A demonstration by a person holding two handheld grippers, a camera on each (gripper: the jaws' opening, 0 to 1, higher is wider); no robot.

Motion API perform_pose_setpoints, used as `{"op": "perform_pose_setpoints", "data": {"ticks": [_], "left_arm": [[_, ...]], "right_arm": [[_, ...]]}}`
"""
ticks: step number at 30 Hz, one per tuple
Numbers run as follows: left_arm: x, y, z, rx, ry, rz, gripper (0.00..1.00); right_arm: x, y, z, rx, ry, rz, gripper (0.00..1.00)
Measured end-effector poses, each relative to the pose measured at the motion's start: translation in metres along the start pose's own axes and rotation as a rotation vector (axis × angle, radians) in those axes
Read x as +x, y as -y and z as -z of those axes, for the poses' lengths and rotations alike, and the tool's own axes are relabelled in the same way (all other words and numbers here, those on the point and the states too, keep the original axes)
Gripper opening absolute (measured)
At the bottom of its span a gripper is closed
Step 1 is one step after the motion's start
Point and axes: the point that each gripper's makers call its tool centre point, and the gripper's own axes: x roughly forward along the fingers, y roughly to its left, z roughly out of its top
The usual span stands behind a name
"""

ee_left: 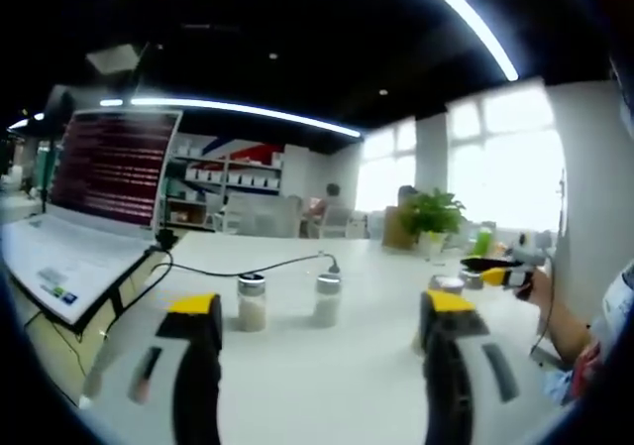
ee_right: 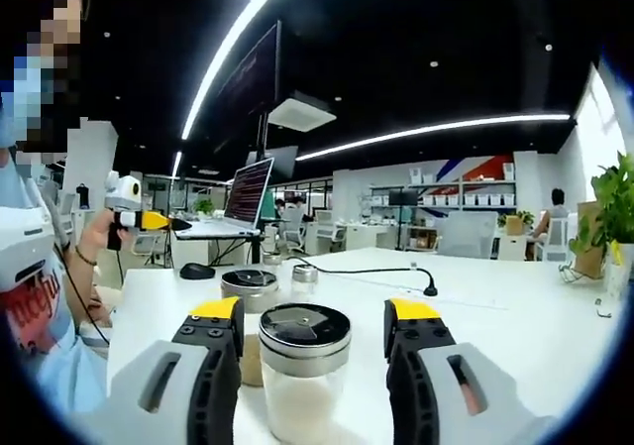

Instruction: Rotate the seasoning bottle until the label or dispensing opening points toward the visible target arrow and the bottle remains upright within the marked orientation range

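White tabletop [ee_right: 515,316] spreads out ahead of you in an open office, with shelving and a laptop [ee_left: 94,202] raised on a stand at the far left of the left gripper view. In that view your left gripper [ee_left: 322,331] is held above the table with its jaws spread wide and nothing between them. Two seasoning bottles [ee_left: 252,301] stand upright ahead of it, just beside each other, and a third jar [ee_left: 444,288] is partly hidden behind the right jaw. You can also see your right gripper [ee_left: 495,270] entering from the right, held in your hand; its tips are too small to read there.

In the right gripper view your right gripper [ee_right: 313,331] has its jaws set either side of the nearest seasoning bottle [ee_right: 303,371], upright with a dark metal lid. Whether the pads actually touch the glass you cannot tell, since the lower part of the bottle is cut off at the bottom. A second bottle [ee_right: 248,296] stands just behind and left, half covered by the left jaw. No label or dispensing opening can be made out. A black cable [ee_right: 381,270] runs across the table farther off.
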Motion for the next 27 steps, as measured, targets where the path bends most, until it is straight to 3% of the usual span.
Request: {"op": "perform_pose_setpoints", "data": {"ticks": [7, 11, 14, 27], "left_arm": [[-0.002, -0.003, -0.001, -0.002, 0.005, -0.008, 0.87], [-0.001, -0.004, -0.001, 0.002, 0.002, -0.011, 0.87], [-0.001, -0.002, -0.001, 0.006, 0.004, -0.003, 0.87], [-0.002, -0.007, 0.000, -0.003, 0.002, -0.016, 0.87]], "right_arm": [[0.002, 0.002, 0.011, 0.088, -0.003, -0.011, 0.52], [0.004, -0.004, 0.012, 0.039, -0.013, 0.011, 0.48], [0.006, -0.011, 0.015, 0.068, -0.016, -0.015, 0.41], [0.005, -0.008, 0.014, 0.040, 0.010, 0.039, 0.40]]}}
